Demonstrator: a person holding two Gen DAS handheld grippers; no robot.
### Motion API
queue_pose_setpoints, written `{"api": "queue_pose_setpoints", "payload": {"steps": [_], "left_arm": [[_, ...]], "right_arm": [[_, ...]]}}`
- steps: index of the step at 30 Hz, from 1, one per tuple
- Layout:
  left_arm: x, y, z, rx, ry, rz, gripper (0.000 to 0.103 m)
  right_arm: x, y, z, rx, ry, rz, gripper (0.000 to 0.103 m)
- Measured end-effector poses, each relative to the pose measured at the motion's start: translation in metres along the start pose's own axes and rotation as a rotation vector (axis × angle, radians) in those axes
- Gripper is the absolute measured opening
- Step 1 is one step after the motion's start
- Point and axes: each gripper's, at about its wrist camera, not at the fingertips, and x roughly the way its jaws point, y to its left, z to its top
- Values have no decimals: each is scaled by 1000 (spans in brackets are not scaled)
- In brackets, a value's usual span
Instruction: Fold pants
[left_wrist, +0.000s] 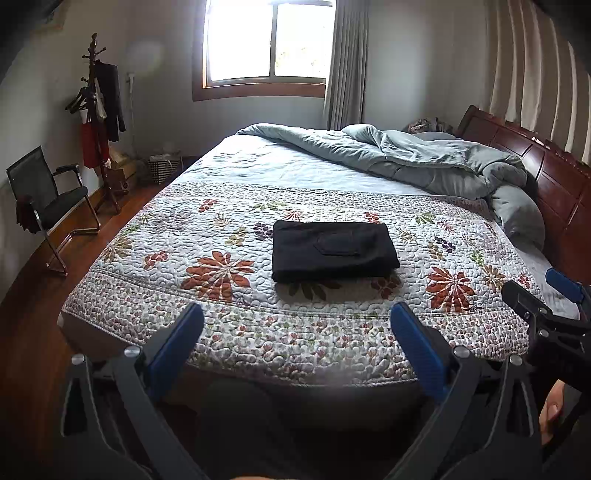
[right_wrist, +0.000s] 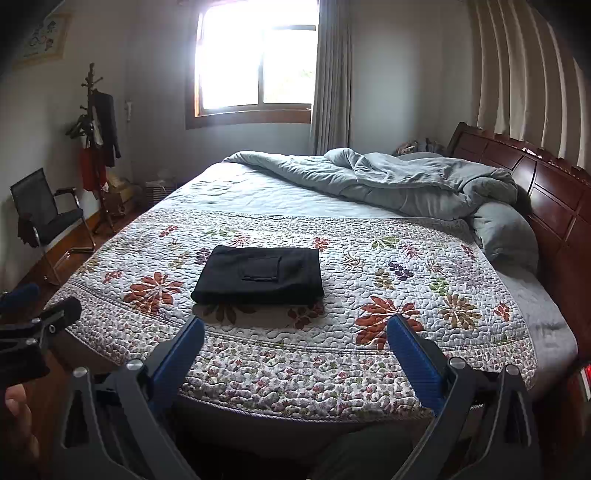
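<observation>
1. The bed (left_wrist: 258, 332) gives me a broad flat surface, its floral quilt (left_wrist: 207, 229) spread smooth.
2. The black pants (left_wrist: 334, 251) lie mid-quilt as a compact rectangle; folding looks done.
3. My left tool (left_wrist: 295, 325) and right tool (right_wrist: 295, 332) hang wide and empty, well short of the pants.

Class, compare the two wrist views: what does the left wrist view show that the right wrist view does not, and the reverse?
Left wrist view only: the right tongs entering at the right edge, and a checked basket shown clearly by the far wall.

Right wrist view only: a framed picture on the wall, the left tongs at the left edge, and a red object at the right edge.

Both: black folded pants lying on the floral quilt, untouched, tongs open; the duvet, window, chair and coat stand.
</observation>
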Motion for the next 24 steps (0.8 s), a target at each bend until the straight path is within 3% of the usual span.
{"api": "queue_pose_setpoints", "payload": {"steps": [24], "left_arm": [[0,1,-3,8,11,4,100]], "right_arm": [[-3,-1,1,3,0,-1,99]]}}
